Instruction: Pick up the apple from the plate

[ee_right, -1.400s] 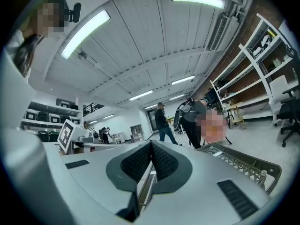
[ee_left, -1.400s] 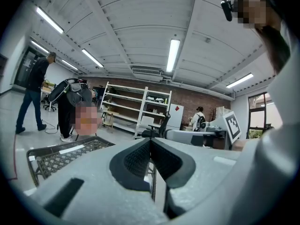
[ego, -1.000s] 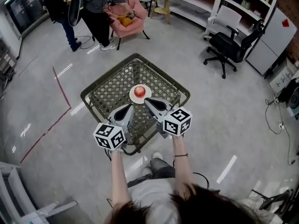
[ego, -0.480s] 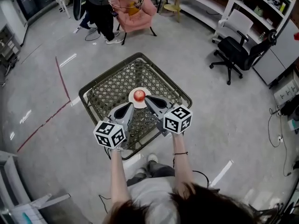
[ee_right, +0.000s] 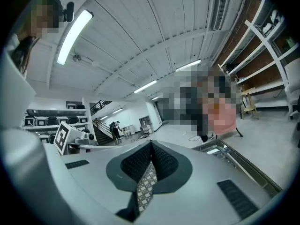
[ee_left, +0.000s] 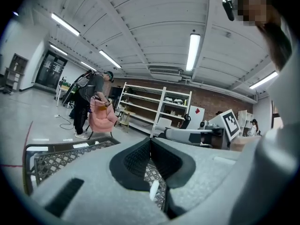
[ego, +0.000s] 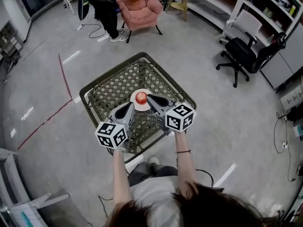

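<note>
The left gripper point(ee_left: 150, 142) has its two dark, ribbed jaws pressed together at the tips with nothing between them; through the small gap lower down only the lattice of the table point(ego: 113, 86) shows. The right gripper point(ee_right: 151, 144) is the same, its jaws meeting in a closed seam and holding nothing. In the head view both grippers reach forward over the near part of the green metal table. The left one's tip lies near the lower left edge of the plate point(ego: 135, 106). The right one's tip is just beside the apple point(ego: 141, 97), on the apple's right; whether it touches the fruit cannot be told. The red apple sits on the white plate near the middle of the tabletop. Each gripper carries its marker cube behind the jaws, the left cube point(ego: 112, 135) nearer the person and the right cube point(ego: 180, 117) a little further forward. Beyond the table a pink armchair point(ego: 140, 6) stands on the grey floor point(ego: 213, 126), with a person in dark clothes point(ego: 102, 4) beside it. A black office chair point(ego: 246, 56) stands near white shelving point(ego: 258, 4) at the right.
</note>
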A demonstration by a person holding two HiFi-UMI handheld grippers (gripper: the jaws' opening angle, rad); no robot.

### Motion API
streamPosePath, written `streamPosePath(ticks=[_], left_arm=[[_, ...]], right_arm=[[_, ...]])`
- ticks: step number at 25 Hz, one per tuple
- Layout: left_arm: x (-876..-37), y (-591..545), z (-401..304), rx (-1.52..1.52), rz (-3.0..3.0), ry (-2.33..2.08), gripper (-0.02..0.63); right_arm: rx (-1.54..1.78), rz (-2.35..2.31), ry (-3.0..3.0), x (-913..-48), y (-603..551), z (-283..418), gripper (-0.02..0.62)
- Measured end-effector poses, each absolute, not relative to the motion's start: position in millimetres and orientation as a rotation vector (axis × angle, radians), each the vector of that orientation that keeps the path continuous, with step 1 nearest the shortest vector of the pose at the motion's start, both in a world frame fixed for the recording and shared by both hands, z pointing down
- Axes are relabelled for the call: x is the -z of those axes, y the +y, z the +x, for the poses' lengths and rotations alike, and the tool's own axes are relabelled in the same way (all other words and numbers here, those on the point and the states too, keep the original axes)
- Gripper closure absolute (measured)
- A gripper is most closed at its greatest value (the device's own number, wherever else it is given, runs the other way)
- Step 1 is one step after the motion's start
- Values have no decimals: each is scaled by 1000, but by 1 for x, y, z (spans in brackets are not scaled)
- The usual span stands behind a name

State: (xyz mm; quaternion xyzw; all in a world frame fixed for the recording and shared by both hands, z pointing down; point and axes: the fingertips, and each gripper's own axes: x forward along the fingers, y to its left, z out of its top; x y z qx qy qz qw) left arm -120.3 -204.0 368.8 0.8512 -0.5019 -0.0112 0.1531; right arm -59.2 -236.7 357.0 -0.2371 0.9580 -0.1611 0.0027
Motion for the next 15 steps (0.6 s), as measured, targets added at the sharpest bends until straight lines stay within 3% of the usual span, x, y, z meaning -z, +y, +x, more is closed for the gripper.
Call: streamPosePath(ticks=[15], left_arm=[[-402,-241,-129,-50,2403,-1399,594]], right_arm=[[642,-787,2966,-390,-277,-74,586]])
